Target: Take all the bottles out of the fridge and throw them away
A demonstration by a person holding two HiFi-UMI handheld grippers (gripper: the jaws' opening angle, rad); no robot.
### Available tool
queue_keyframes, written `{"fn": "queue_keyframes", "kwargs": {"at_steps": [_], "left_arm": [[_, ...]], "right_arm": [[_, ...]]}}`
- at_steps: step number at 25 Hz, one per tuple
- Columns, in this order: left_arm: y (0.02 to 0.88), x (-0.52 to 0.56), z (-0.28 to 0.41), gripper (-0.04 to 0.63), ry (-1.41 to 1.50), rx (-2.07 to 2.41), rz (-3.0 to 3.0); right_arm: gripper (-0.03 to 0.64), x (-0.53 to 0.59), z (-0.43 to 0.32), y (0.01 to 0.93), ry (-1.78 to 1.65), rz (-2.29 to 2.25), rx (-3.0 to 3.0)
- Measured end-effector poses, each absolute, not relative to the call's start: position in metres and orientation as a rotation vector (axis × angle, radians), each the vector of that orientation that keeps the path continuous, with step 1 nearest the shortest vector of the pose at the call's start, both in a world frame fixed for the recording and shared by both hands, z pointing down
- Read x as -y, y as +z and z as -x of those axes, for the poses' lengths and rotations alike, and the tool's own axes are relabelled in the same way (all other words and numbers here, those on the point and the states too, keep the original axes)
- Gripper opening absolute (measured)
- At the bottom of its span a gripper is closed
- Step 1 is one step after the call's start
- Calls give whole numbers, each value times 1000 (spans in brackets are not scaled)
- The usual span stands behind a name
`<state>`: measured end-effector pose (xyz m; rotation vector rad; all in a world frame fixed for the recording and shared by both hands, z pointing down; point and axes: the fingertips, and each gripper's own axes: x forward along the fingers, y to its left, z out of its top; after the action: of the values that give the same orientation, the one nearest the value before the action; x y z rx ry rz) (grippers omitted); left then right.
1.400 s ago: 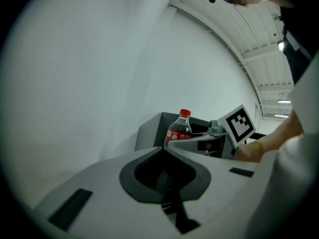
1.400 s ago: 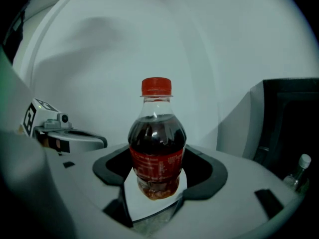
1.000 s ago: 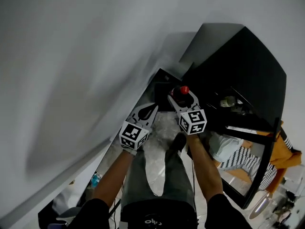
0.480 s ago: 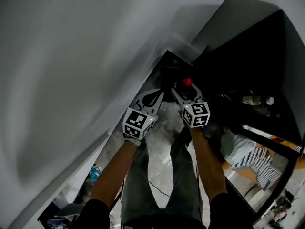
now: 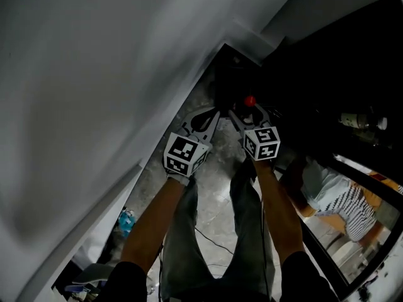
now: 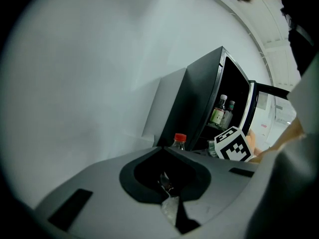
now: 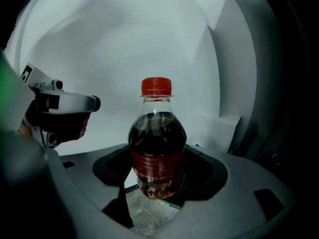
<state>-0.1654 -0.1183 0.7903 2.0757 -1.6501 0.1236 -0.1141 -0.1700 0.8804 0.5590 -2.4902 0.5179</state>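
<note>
1 clear plastic bottle of dark cola (image 7: 156, 143), red-labelled, is out of the fridge and in hand. The right gripper (image 7: 157, 159) is clamped on it. Both jaws press the lower body at the label, with the red cap (image 7: 156, 86) well above them. The bottle stands upright with the neck up, its long axis crossing the jaws at a right angle. Its base hangs below the jaws over the grey marbled floor (image 5: 211, 175). No tilt noted.

The left gripper (image 6: 162, 149) is closed and carries nothing; its jaw tips meet. It sits just beside the right gripper, on that gripper's left, level with it and apart from the bottle.

The black fridge (image 6: 197, 103) stands open to the right of both grippers. 2 labelled bottles (image 6: 218, 114) stand side by side on a shelf inside it (the head view shows that interior only dimly). Judgement: the task is part done, with these 2 left to fetch.

Disposal point: no bin can be identified. A dark shape (image 5: 234, 80) at the foot of the white wall (image 5: 94, 74), ahead of the grippers, cannot be made out. Judgement: the right hand is the one placed to drop the bottle. Since the bottle hangs base-down, parting the jaws over an opening should let it fall straight.
</note>
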Motion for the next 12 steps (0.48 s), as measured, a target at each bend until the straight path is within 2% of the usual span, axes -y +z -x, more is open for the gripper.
{"fn": "queue_keyframes", "kwargs": {"at_steps": [12], "left_arm": [[869,132,172,6,124,1669,-2104]], "right_arm": [[310,191,122,999,550,-596,2424]]}}
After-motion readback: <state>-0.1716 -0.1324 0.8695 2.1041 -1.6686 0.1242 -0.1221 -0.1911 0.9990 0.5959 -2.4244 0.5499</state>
